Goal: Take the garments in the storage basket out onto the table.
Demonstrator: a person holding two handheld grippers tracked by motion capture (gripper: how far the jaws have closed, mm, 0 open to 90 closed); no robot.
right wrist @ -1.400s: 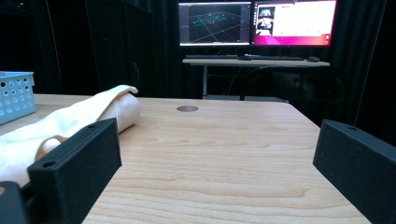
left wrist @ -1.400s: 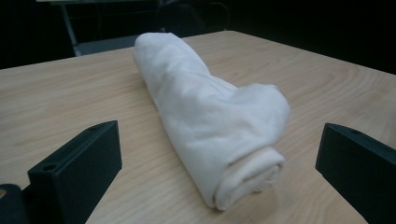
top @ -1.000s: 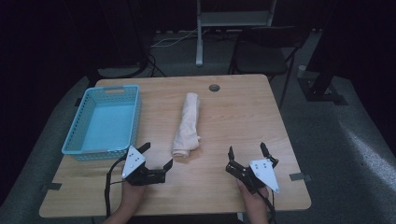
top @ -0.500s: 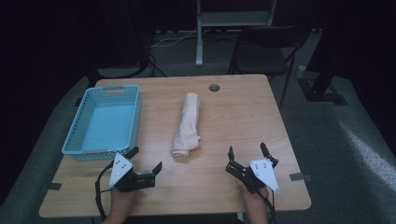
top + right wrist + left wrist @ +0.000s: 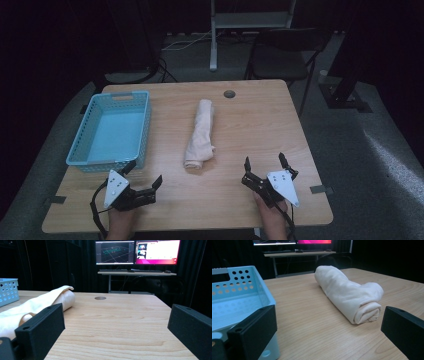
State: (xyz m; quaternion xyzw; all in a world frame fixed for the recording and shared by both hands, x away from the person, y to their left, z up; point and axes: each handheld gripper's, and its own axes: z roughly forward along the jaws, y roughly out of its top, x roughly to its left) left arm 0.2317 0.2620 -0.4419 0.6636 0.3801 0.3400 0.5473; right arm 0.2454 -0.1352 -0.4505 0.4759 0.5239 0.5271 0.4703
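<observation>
A rolled towel (image 5: 200, 134) lies mid-table, its long axis running near to far, right of the blue basket (image 5: 111, 129). The left gripper (image 5: 140, 184), jaws spread, sits nearer its near end than the spread right gripper (image 5: 266, 169).

We count one bench (image 5: 250, 135), one blue basket (image 5: 85, 159) at left of the frame, one rolled towel (image 5: 201, 134) at centre, two grippers (image 5: 145, 181) (image 5: 266, 167) along the bottom, and two lit monitors (image 5: 114, 252) (image 5: 157, 252) upper right.
</observation>
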